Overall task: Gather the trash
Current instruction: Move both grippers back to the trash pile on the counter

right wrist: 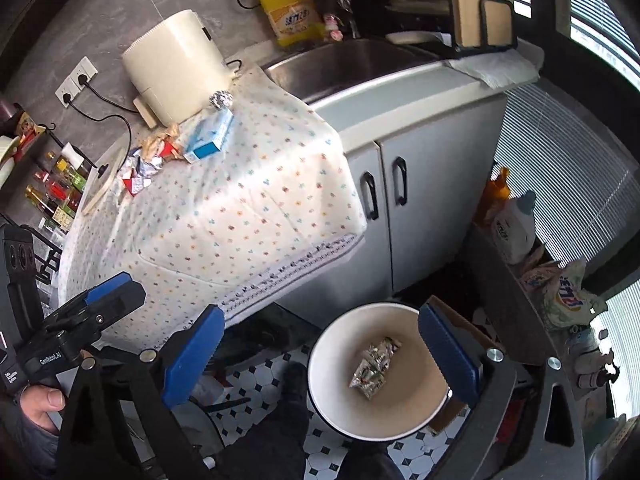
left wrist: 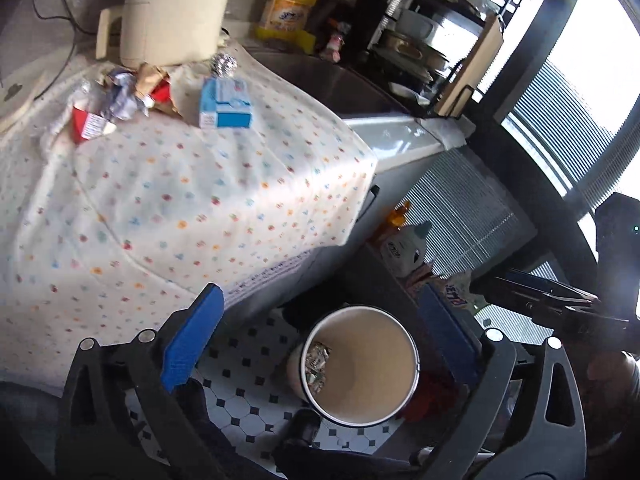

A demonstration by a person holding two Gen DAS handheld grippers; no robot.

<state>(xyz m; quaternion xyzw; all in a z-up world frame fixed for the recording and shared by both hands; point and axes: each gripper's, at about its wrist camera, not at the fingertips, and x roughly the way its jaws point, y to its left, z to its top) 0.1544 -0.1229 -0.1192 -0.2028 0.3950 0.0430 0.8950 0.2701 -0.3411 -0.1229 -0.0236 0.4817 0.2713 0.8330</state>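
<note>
A round bin with a cream inside [left wrist: 372, 360] stands on the tiled floor beside the table, a crumpled foil wrapper [left wrist: 316, 364] lying in it. My left gripper [left wrist: 320, 340] hangs open above the bin, nothing between its blue pads. My right gripper [right wrist: 322, 354] is also open and empty over the bin [right wrist: 408, 400] and the wrapper [right wrist: 374, 364]. On the dotted tablecloth [right wrist: 240, 208] lie a blue carton [left wrist: 226, 104] [right wrist: 210, 136], a foil ball [left wrist: 224, 64] [right wrist: 221, 99], crumpled wrappers [left wrist: 124, 96] [right wrist: 146, 164] and a red packet [left wrist: 88, 124] [right wrist: 134, 184].
A cream appliance [right wrist: 176, 68] stands behind the trash, with a yellow detergent bottle [right wrist: 290, 12] and a steel sink [right wrist: 348, 64] beyond. Grey cabinet doors [right wrist: 400, 200] face the bin. A low shelf with bottles [right wrist: 512, 224] sits right of it. A hand [right wrist: 44, 400] holds the other gripper.
</note>
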